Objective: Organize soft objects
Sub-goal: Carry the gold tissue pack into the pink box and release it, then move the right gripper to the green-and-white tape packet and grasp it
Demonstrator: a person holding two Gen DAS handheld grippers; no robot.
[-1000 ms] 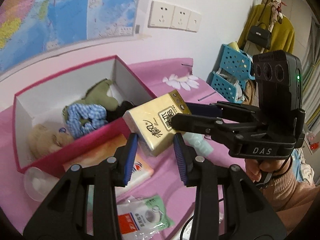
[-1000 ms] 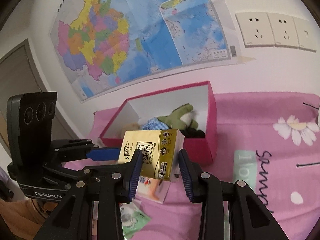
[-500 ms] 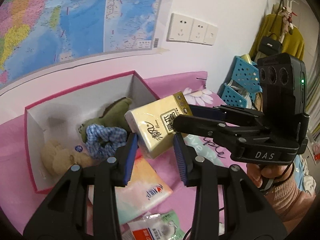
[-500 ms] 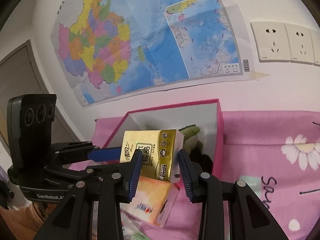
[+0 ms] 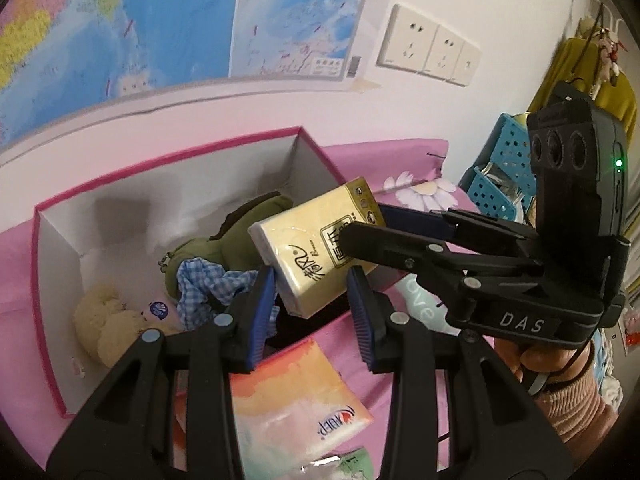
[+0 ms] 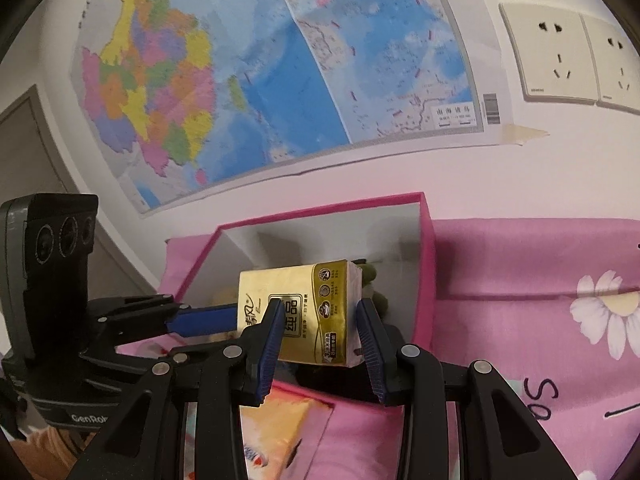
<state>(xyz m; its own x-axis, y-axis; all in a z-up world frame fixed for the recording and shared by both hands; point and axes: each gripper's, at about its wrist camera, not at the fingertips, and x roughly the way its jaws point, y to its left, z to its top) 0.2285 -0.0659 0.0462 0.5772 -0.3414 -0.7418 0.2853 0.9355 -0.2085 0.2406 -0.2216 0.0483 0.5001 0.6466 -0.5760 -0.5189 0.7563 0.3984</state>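
A pink flowered cloth (image 6: 520, 264) covered the surface under a wall map (image 6: 280, 60), and on it stood the pink box (image 5: 168, 158), our landmark throughout. We held the yellow tissue pack (image 5: 316, 240) in the air over the box's near rim, tilted, between both tools: the right gripper (image 6: 320, 332) had its jaws pressed on the pack's two sides, and the left gripper (image 5: 310, 308) had its blue pads against the pack's lower end, though we could not tell whether that one truly clamped or merely touched. Inside the box already lay a green plush toy (image 5: 236, 232), a blue checked cloth (image 5: 208, 284) and a cream teddy bear (image 5: 108, 320). Outside it, just before the near wall, an orange tissue pack (image 5: 296, 404) lay on the cloth, with a green-and-white packet (image 5: 352, 464) beyond that. We judged the sorting roughly half done, with this pack to lower in and those two left.
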